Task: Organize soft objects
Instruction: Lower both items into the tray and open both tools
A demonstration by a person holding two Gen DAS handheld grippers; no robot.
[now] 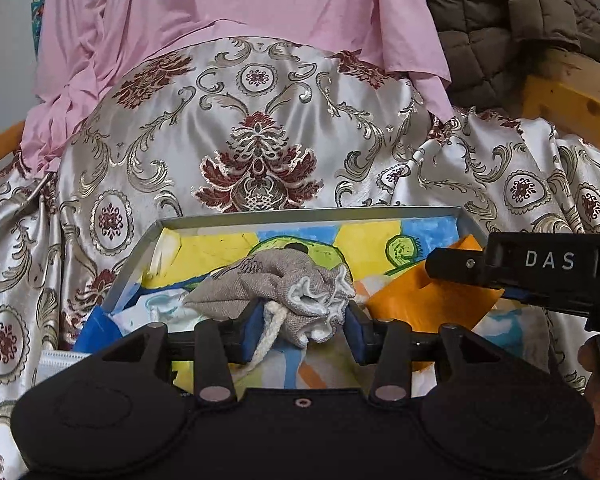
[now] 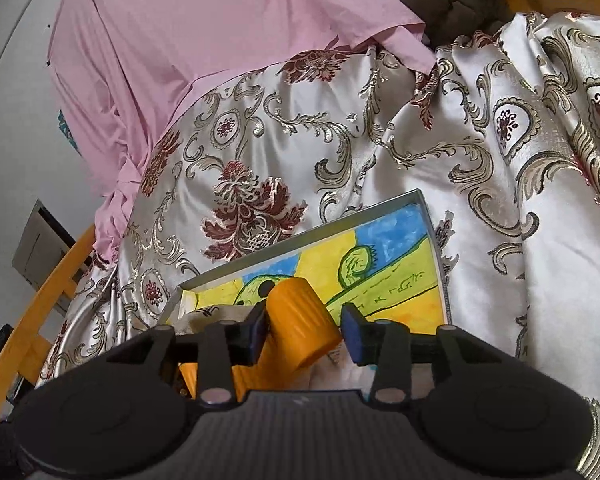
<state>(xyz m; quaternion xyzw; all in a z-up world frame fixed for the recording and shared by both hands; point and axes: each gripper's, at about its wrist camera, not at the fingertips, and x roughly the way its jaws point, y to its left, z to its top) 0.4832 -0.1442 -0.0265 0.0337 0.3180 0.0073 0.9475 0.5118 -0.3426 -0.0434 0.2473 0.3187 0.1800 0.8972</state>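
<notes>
Left gripper [image 1: 306,330]: matte black body, two rounded lobes, black link arms with silver pivot pins, one small centre screw, blue pads on the fingers [image 1: 249,330]. Right gripper [image 2: 304,330]: same build, ribbed grey-black top. Its side, seen from the left wrist, reads "DAS" in white, possibly cut off.
</notes>
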